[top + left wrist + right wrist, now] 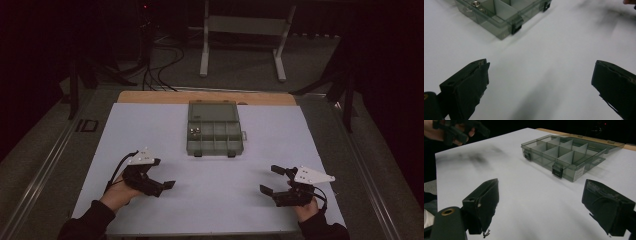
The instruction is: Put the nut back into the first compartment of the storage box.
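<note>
Black claws (162,176) (274,180) carry grey three-cornered plates and black cables; dark sleeves (85,222) cover both forearms.

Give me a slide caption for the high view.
Two open hand-held tools, left tool and right tool, rest on the white table before an open compartment box.

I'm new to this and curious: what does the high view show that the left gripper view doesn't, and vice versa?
High view: the whole box with its lid open, the left gripper, the right gripper, and floor cables. Left gripper view: its own black fingers close up, spread apart. Both: the box, the white sheet, small metal parts inside.
</note>
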`<state>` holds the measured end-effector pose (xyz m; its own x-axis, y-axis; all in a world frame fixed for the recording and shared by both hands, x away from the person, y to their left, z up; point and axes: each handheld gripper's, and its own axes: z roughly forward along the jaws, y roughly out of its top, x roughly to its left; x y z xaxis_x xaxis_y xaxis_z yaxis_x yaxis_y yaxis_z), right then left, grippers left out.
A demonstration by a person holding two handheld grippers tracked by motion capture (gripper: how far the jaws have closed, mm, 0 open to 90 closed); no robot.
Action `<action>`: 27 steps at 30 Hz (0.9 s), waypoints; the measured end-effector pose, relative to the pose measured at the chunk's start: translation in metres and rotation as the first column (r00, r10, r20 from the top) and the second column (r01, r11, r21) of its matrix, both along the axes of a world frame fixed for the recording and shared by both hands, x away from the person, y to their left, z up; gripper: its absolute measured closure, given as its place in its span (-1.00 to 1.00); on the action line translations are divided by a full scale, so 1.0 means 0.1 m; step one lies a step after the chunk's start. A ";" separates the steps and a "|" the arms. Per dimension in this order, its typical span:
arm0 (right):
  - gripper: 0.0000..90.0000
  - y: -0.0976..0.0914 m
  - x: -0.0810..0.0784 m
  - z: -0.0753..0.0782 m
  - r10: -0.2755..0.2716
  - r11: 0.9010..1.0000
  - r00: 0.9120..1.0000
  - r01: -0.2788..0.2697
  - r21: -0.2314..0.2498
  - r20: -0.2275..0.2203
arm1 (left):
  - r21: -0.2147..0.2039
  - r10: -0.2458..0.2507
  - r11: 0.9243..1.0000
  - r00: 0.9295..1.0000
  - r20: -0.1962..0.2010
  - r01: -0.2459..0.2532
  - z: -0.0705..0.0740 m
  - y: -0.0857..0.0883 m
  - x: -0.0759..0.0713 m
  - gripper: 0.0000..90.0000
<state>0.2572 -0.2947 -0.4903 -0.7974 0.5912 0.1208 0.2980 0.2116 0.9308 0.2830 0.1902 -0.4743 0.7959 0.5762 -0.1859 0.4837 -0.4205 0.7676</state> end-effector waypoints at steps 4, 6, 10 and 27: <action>-0.68 0.01 0.00 0.00 0.003 1.000 1.000 -0.003 -0.010 -0.001 | -0.029 0.008 1.000 1.000 -0.004 -0.008 -0.09 0.13 -0.11 -0.97; -0.68 0.01 -0.01 0.00 0.003 1.000 1.000 -0.003 -0.012 0.004 | -0.041 0.013 0.999 1.000 -0.014 -0.014 -0.13 0.18 -0.16 -0.97; -0.69 0.01 -0.01 0.00 0.003 1.000 1.000 -0.003 -0.012 0.004 | -0.037 -0.004 0.999 1.000 -0.017 0.003 -0.22 0.25 -0.26 -0.97; -0.69 0.01 -0.01 0.00 0.001 1.000 1.000 -0.001 -0.020 0.008 | -0.003 0.074 0.997 0.997 0.001 -0.074 -0.32 0.51 -0.44 -0.97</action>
